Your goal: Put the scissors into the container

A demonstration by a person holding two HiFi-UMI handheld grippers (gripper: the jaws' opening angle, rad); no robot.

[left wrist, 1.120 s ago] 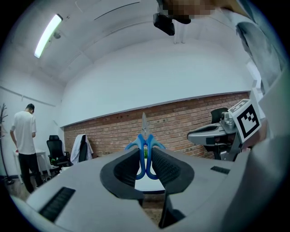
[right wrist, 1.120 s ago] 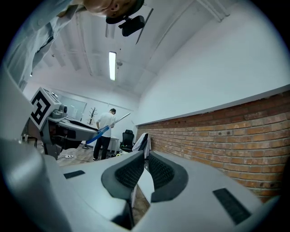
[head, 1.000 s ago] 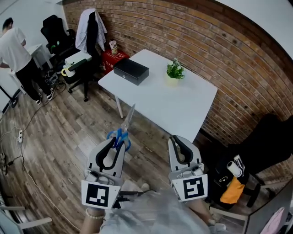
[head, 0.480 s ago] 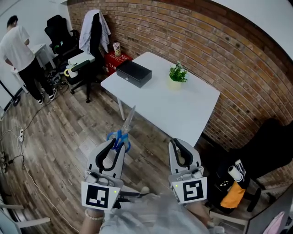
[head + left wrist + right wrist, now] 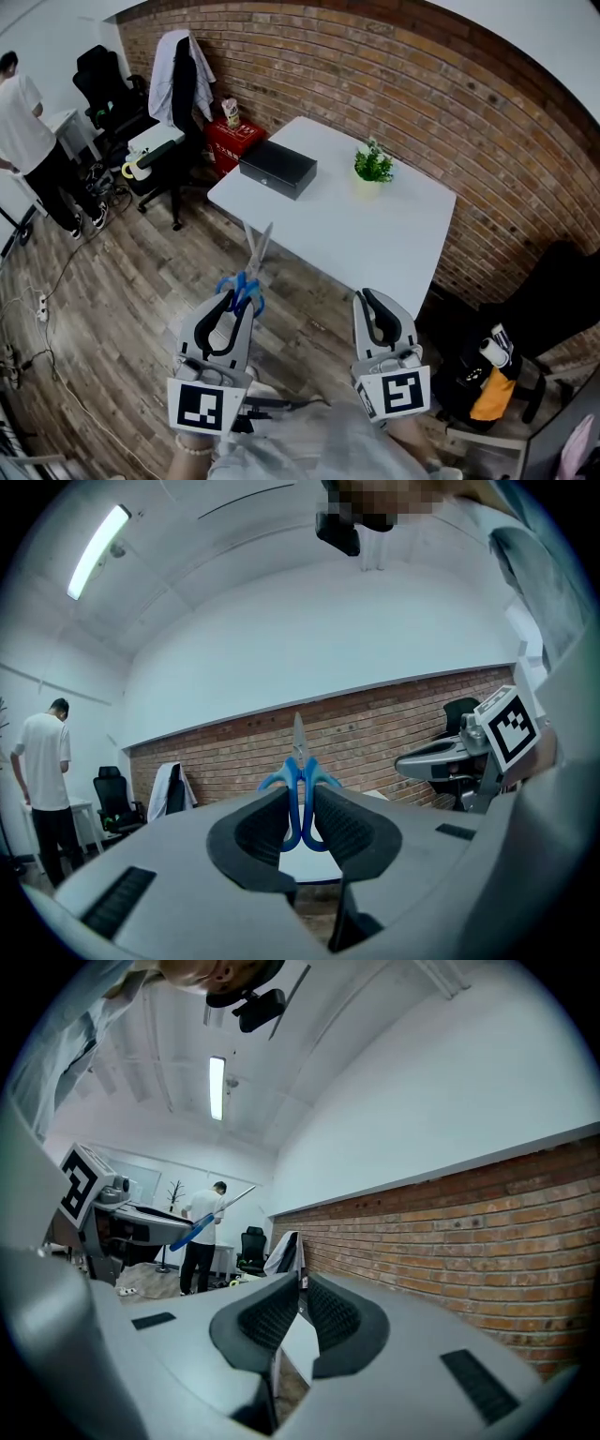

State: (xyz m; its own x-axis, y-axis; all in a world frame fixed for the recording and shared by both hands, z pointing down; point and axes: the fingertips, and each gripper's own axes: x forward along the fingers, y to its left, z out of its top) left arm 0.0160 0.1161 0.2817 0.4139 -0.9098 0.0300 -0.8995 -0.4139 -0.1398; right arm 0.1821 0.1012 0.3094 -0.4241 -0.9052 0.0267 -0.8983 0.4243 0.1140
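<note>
Head view with both gripper views. The left gripper point(image 5: 232, 305) pinches the blue-handled scissors point(image 5: 249, 272) by their finger loops, blades closed and pointing forward and upward, away from the person; this hold probably lets the tips lead toward the target while the handles stay clamped. The scissors hang over the wooden floor point(image 5: 122, 309), short of the white table point(image 5: 375, 234). The container, a black rectangular box point(image 5: 277, 168), lies on the table's far left corner, well apart from the potted plant point(image 5: 373, 165). The right gripper point(image 5: 373, 307) has its jaws drawn together on nothing, apparently held back as spare. Writing: only the square markers point(image 5: 199, 408) on the gripper cubes; print on the red box point(image 5: 234, 131) by the brick wall is too small to read.
</note>
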